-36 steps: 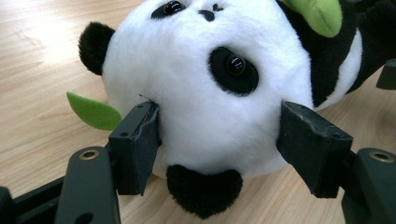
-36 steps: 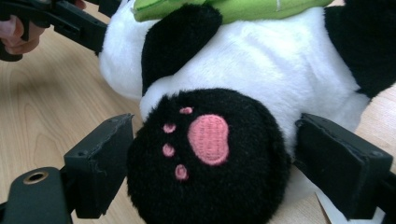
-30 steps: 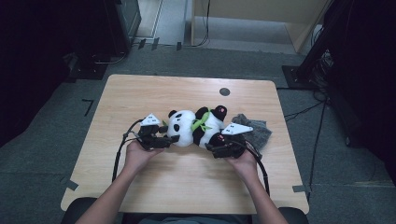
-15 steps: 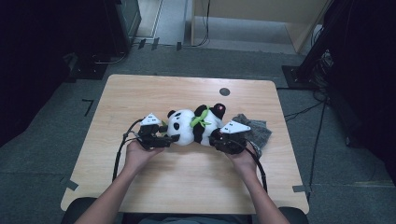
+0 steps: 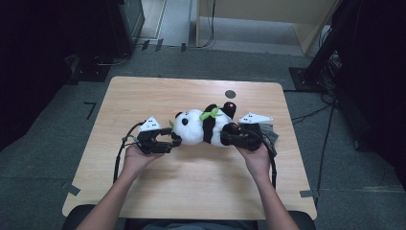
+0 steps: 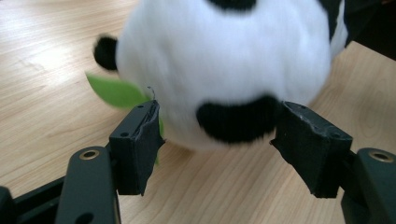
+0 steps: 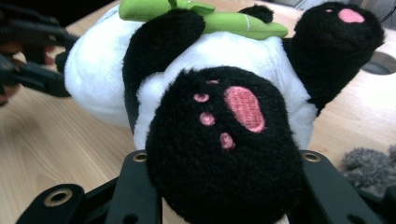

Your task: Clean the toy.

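Panda plush (image 5: 203,127) lies on its back near the middle of the worktop (image 5: 158,96), head to the left and feet to the right, between the 2 grippers. The high view gives this whole layout: the left gripper (image 5: 168,140) sits at the head end, the right gripper (image 5: 229,138) at the foot end, each held in a hand coming from the near edge, with a cable looping back from each. It also shows a small dark round spot (image 5: 230,94) on the worktop beyond the plush, and a grey fuzzy thing (image 5: 270,133) lying just right of the right gripper.

The left gripper view adds the close detail: its 2 jaws stand apart on either side of the white head (image 6: 224,65), the pads close to the fur on each flank but not pressing it in, with a black patch of fur between them and a green leaf (image 6: 114,91) sticking out on the left.

The right gripper view shows what the high view cannot: the jaws are clamped on 1 black foot (image 7: 224,149), whose sole bears a pink pad and 3 pink toe marks. The other foot (image 7: 338,35) is raised at the upper right, green leaves (image 7: 219,18) lie across the belly, and a tuft of the grey fuzzy thing appears at the lower right.
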Tool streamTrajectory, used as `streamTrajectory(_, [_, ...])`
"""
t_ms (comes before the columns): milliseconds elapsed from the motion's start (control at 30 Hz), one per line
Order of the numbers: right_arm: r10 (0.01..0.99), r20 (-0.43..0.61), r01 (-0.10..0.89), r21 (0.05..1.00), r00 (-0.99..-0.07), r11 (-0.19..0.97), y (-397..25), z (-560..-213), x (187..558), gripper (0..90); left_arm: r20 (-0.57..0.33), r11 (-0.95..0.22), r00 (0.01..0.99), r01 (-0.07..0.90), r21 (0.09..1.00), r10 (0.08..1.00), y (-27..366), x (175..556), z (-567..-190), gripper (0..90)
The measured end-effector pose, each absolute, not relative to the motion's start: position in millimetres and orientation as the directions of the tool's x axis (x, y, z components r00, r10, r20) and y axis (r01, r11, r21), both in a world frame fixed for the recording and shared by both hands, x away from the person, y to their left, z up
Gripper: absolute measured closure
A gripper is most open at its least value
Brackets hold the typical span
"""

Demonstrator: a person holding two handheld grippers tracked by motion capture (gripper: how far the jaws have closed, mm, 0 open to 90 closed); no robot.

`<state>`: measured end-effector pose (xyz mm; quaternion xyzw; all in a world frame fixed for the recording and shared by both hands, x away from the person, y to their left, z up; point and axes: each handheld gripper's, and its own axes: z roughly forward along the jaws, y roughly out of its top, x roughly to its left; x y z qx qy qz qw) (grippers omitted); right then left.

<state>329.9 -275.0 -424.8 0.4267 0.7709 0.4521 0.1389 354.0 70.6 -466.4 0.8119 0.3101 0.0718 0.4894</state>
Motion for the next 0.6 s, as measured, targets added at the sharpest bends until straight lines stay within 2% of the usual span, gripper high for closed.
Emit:
streamTrajectory(100, [0.761, 0.229, 0.554, 0.809, -0.606, 0.197, -279.6, -418.5, 330.8, 60.9, -0.172, -0.320, 0.816, 0.398, 0.860, 0.552, 70.5, 352.4, -466.1, 29.7])
streamTrajectory(200, [0.737, 0.242, 0.556, 0.803, -0.631, 0.213, -278.9, -414.8, 329.4, 60.7, -0.127, -0.330, 0.827, 0.353, 0.875, 0.548, 69.8, 348.8, -463.7, 27.8])
streamTrajectory(333, [0.709, 0.263, 0.562, 0.797, -0.654, 0.222, -280.7, -410.5, 328.4, 60.2, -0.135, -0.300, 0.842, 0.330, 0.895, 0.523, 69.4, 346.2, -460.0, 22.9])
streamTrajectory(500, [0.694, 0.249, 0.544, 0.804, -0.676, 0.240, -276.8, -408.1, 325.3, 59.8, -0.105, -0.306, 0.850, 0.297, 0.904, 0.515, 65.3, 341.6, -455.0, 14.7])
streamTrajectory(600, [0.683, 0.253, 0.542, 0.804, -0.686, 0.246, -272.6, -407.1, 323.8, 59.9, -0.096, -0.306, 0.837, 0.301, 0.903, 0.539, 65.1, 341.7, -455.0, 14.2])
